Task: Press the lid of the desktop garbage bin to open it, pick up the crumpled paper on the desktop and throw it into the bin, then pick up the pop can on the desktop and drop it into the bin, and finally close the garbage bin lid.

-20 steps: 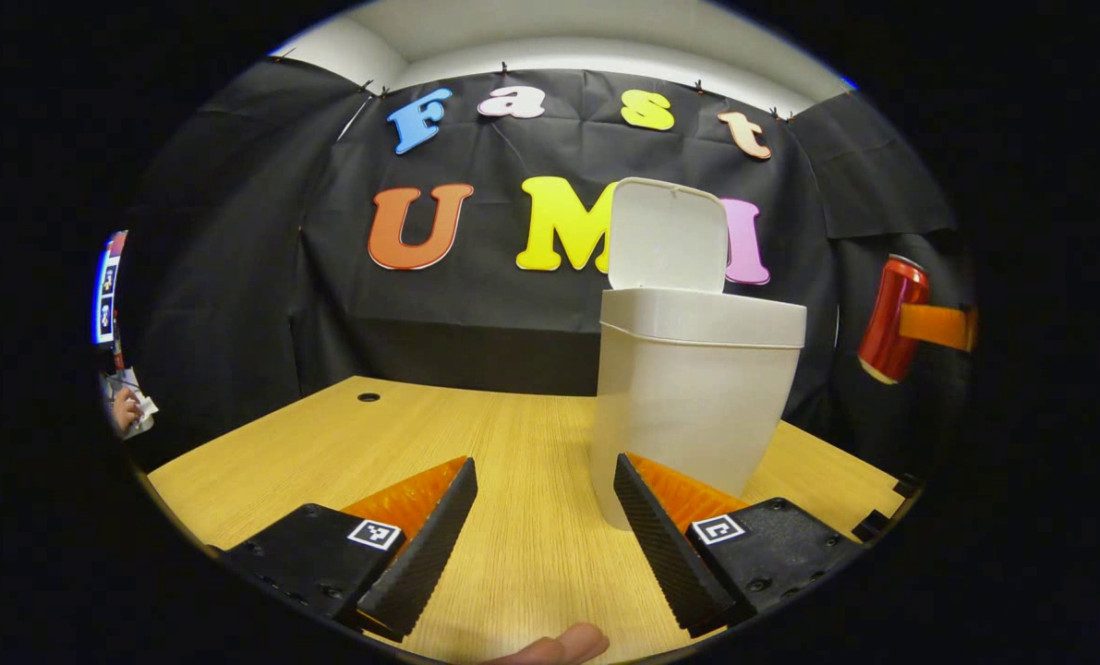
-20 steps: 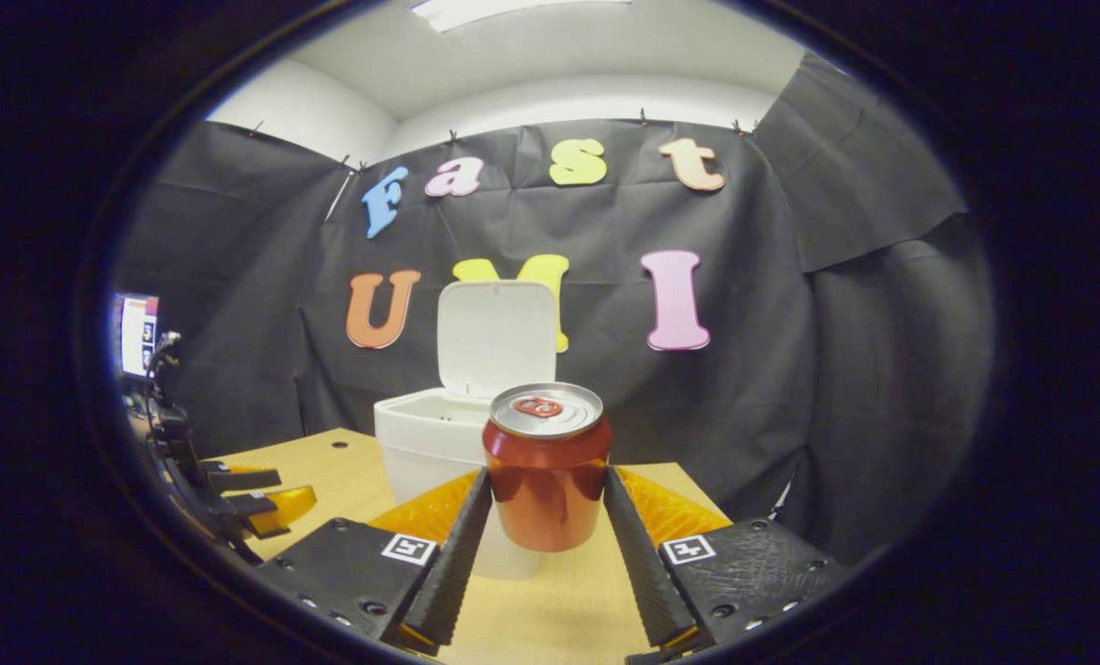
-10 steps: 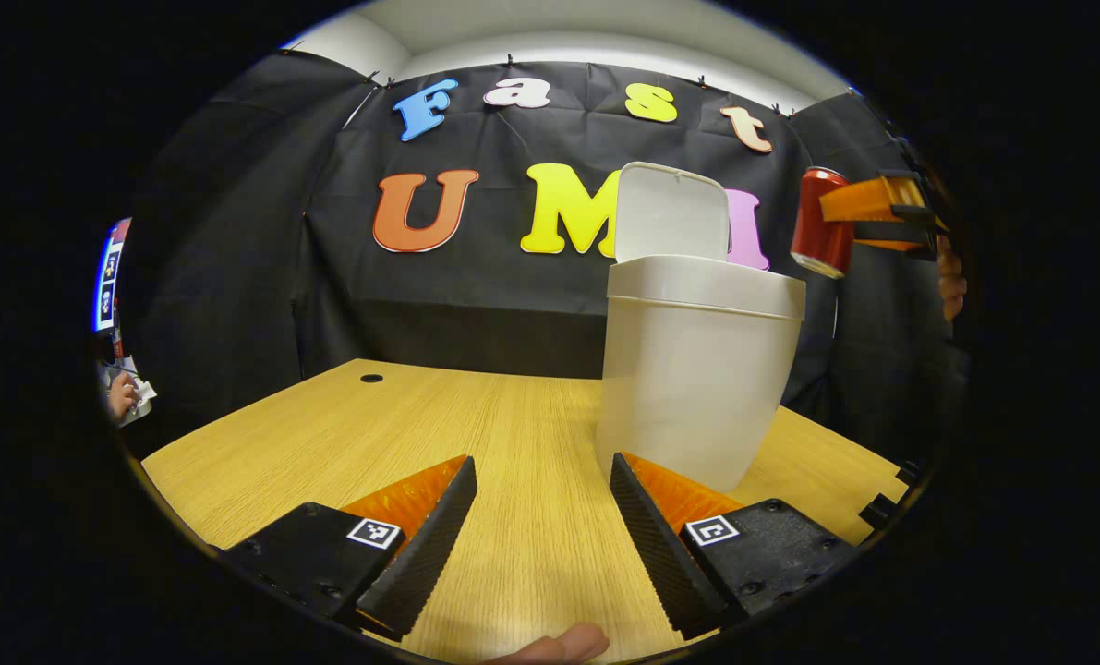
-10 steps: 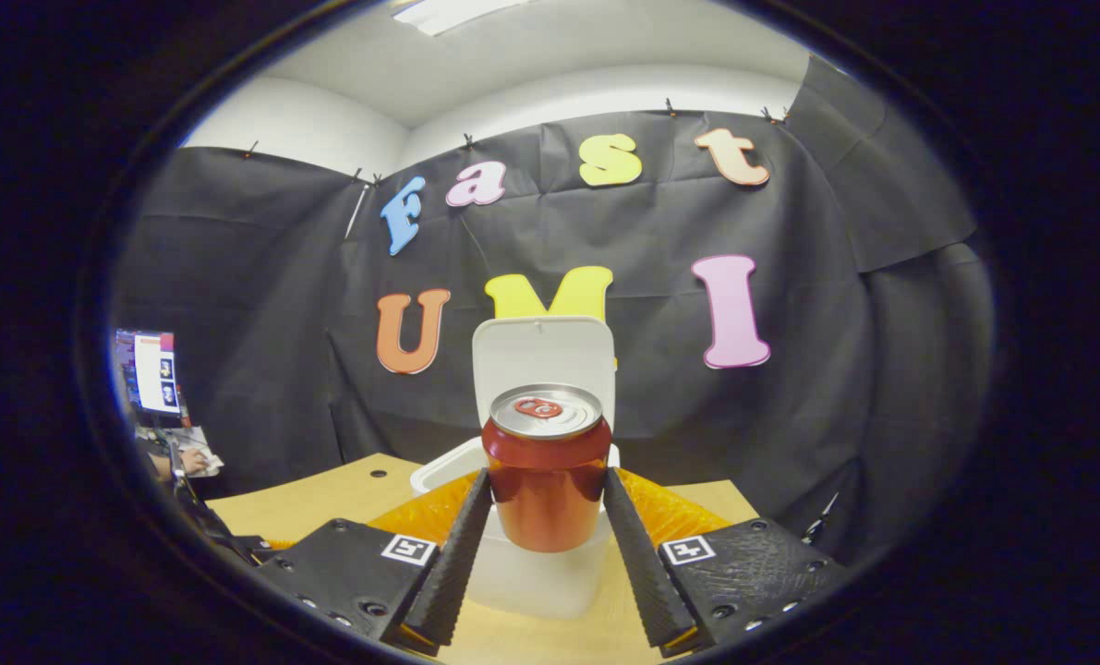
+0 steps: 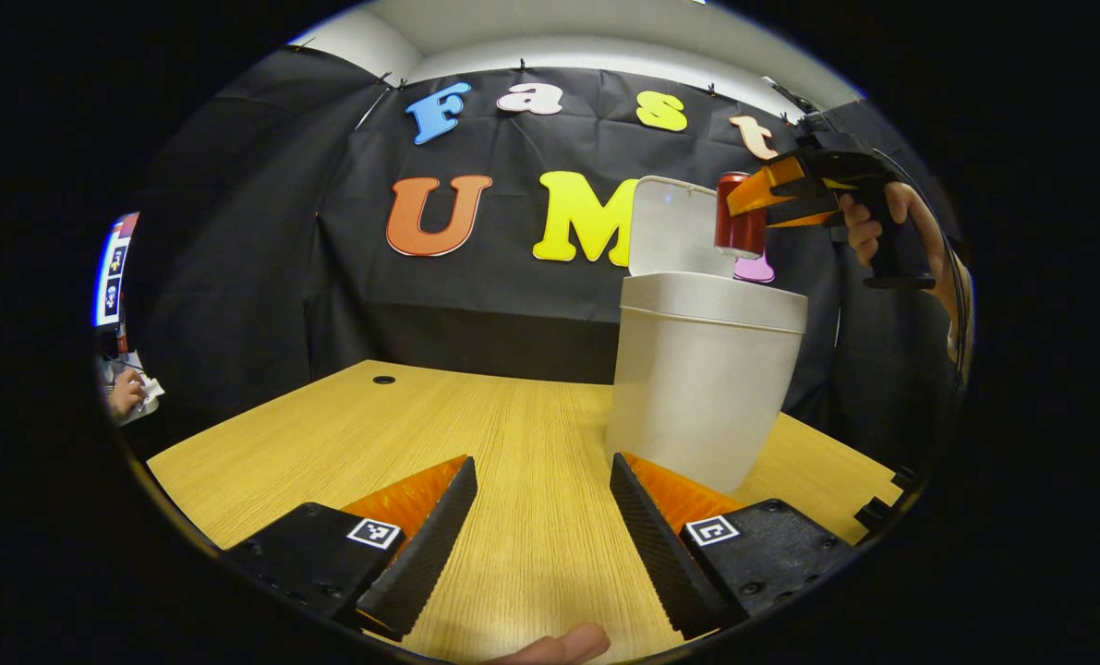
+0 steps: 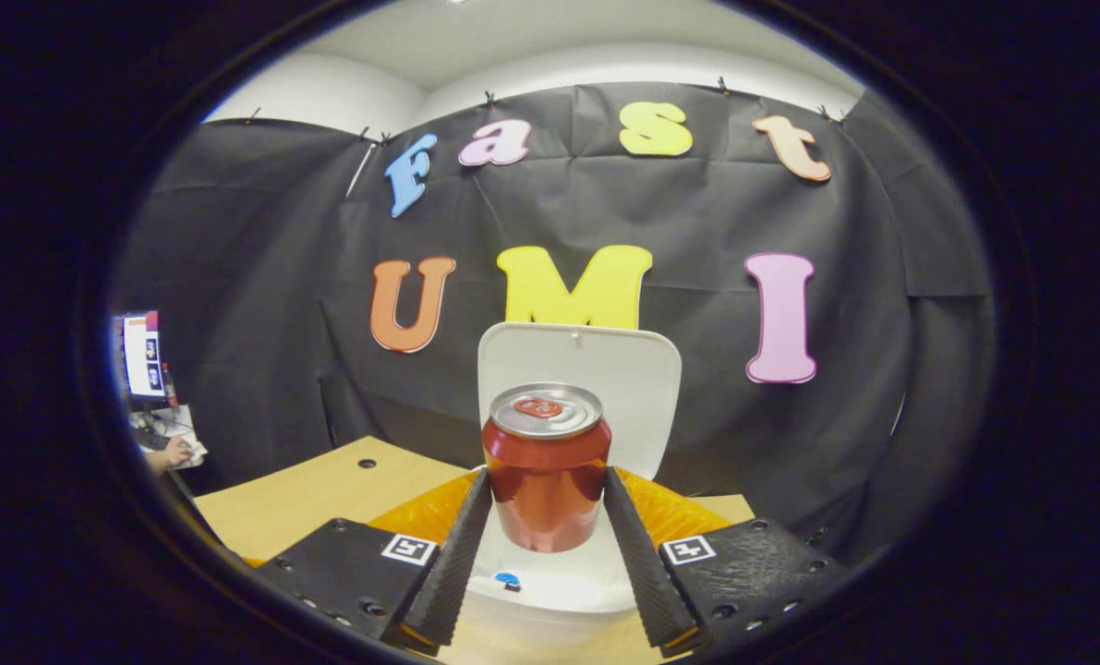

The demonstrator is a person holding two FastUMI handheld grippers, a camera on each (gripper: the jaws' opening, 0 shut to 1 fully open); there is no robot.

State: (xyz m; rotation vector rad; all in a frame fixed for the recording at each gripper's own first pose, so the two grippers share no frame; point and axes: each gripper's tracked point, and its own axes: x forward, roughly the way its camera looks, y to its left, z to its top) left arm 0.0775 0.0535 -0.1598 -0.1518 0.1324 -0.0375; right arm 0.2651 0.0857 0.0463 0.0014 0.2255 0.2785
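A white desktop bin (image 5: 702, 383) stands on the wooden desk with its lid (image 5: 674, 226) tipped up and open. In the left gripper view the red pop can (image 5: 739, 217) hangs upright just above the bin's rim, held by the right gripper (image 5: 755, 197) in a hand. In the right gripper view the can (image 6: 546, 471) sits between both fingers of the right gripper (image 6: 546, 517), over the open bin (image 6: 559, 596), with the raised lid (image 6: 628, 388) behind it. My left gripper (image 5: 540, 531) is open and low over the desk, just left of the bin's base.
The wooden desk (image 5: 439, 434) has a small round cable hole (image 5: 383, 380) at its far left. A person's hand (image 5: 126, 395) and a monitor (image 5: 108, 282) are at the far left past the desk. A fingertip (image 5: 559, 646) shows at the bottom edge.
The right gripper carried the can up and leftward, from beside the bin to directly above its open mouth. My left gripper stayed almost still.
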